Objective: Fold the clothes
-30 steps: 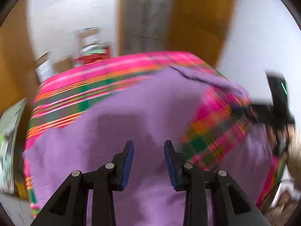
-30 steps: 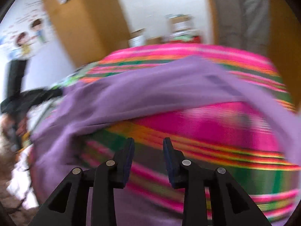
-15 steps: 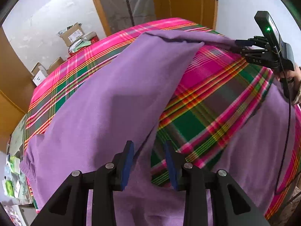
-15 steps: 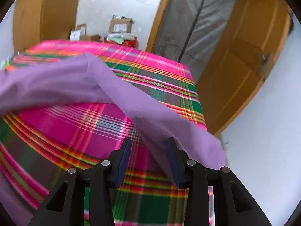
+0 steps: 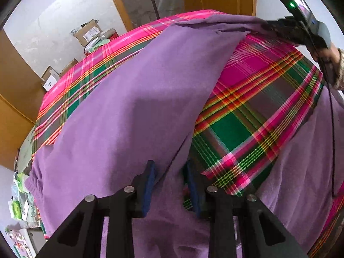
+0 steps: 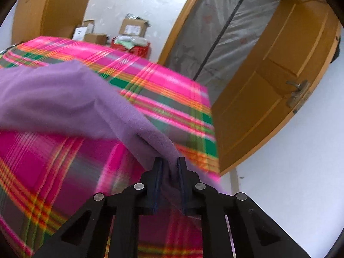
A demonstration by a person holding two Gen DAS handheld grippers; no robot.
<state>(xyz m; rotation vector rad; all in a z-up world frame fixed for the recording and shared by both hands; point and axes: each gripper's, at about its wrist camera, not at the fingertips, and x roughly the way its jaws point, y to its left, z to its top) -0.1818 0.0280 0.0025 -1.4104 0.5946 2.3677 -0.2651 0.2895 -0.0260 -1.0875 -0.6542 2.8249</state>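
A purple garment lies spread on a pink and green plaid cloth. My left gripper sits low over the garment's near part, its jaws apart around a fold edge of the purple fabric. My right gripper is shut on the far end of the purple garment and holds it lifted above the plaid cloth. In the left wrist view the right gripper shows at the top right, with the garment stretched toward it.
Cardboard boxes stand against the white wall beyond the table. A wooden door and a plastic-covered doorway are at the far right. Packets and clutter lie at the left edge.
My right gripper has closed on the garment's far end and lifted it. My left gripper has settled lower over the near fold; the views have steadied.
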